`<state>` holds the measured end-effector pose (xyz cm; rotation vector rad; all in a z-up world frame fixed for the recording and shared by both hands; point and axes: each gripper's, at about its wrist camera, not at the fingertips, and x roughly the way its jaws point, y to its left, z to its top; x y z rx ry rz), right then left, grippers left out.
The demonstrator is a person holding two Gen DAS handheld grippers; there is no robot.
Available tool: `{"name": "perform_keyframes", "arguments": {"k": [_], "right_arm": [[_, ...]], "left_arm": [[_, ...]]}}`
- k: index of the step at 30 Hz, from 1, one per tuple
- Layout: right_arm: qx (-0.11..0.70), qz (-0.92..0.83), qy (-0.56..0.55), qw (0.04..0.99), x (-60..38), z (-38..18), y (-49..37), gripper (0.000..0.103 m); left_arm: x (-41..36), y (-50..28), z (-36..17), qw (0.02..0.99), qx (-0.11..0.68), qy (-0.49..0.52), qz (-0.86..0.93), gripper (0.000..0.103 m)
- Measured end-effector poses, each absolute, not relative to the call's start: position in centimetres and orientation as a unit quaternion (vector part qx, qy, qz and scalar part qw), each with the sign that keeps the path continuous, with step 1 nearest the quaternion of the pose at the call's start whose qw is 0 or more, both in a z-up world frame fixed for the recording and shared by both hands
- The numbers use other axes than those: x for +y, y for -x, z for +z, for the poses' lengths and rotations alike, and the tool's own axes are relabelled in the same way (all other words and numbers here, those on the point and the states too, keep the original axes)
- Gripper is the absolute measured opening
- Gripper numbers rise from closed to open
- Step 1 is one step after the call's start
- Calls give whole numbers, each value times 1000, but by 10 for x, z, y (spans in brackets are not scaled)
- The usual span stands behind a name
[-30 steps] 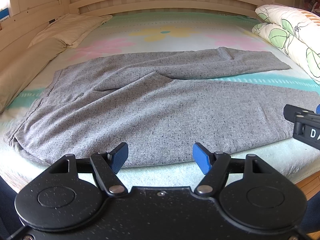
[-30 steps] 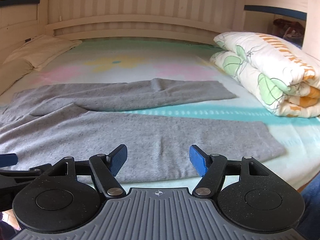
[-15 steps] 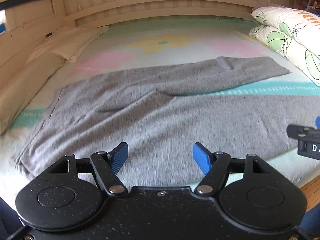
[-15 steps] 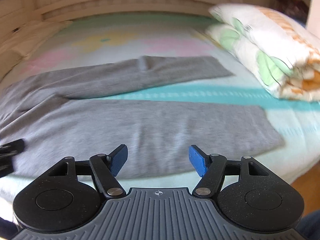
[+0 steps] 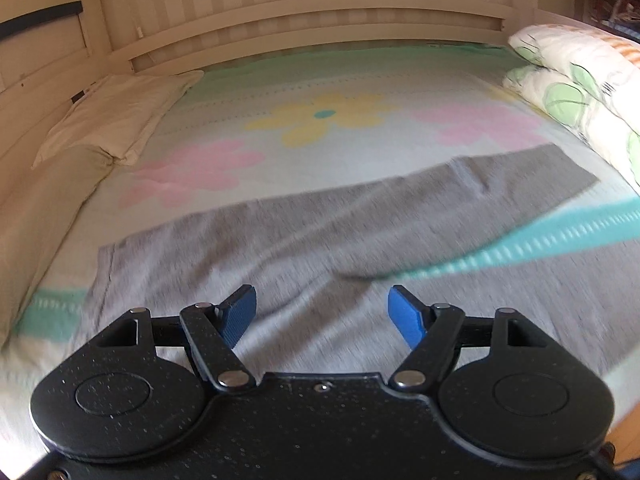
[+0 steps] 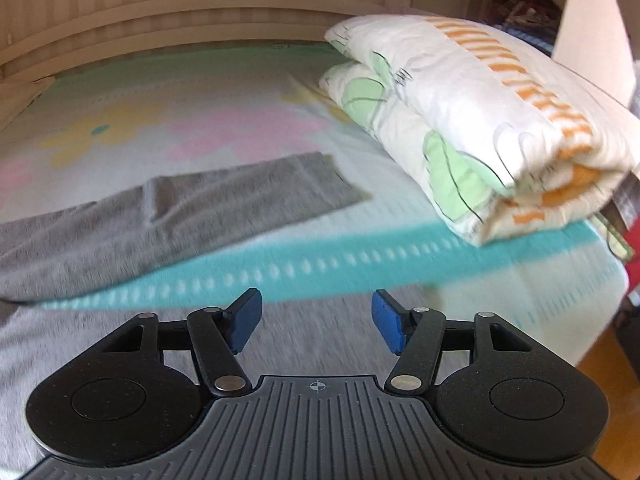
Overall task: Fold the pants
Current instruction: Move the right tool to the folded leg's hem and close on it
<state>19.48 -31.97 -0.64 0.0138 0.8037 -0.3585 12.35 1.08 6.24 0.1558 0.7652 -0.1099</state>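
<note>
Pants [image 5: 248, 248] of grey knit lie spread flat on the bed [image 5: 328, 80], whose sheet carries pastel yellow and pink flowers and a teal band. In the left wrist view the waist end sits toward the left, and one leg runs off to the far right, ending in a straight cuff near a rolled quilt [image 5: 576, 80]; the other leg stretches across the near part of the picture, with the teal band showing in the wedge between the two legs. The left gripper [image 5: 322, 314] is above the seat of the garment near the crotch, its blue-padded fingers [image 5: 239, 314] spread wide with nothing between them. In the right wrist view the right gripper [image 6: 317, 322] is above the near leg, close to where the grey cloth meets the teal band, and its fingers [image 6: 243, 320] are likewise wide apart and hold nothing. Whether either gripper touches the fabric cannot be told, since both pictures are blurred there. The far leg lies to the left beyond the band, wrinkled partway along. The quilt, white with green leaves and orange stripes, rests at the right of the bed, and a cream pillow [image 5: 116, 112] lies at the far left by the wooden headboard [image 5: 304, 12].
</note>
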Motion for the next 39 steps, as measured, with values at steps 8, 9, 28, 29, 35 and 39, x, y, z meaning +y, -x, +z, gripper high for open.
{"name": "perform_keyframes", "arguments": {"k": [8,9,28,29,35,39], "right_arm": [[448,-116,9,886,-298,-21,-262,47],[460,-104,11,882,-293,-25,-272,46],[491,-145,-177,840,-285,-54,-485,46],[491,-152,-178,839,-283,-57,-492,46],[506,-187,-178,823,-273,-83,-518,46],[536,-211,-159,802,-270,-99,-517,35]], "left_arm": [[31,-189,68,930,358,-79,-6,75],[32,-195,65,931,356,-79,-1,75],[44,-256,46,900,436,-7,19,75],[44,-257,46,900,436,-6,19,75],[46,-258,51,901,434,1,15,75],[47,-260,52,904,427,-11,22,75]]}}
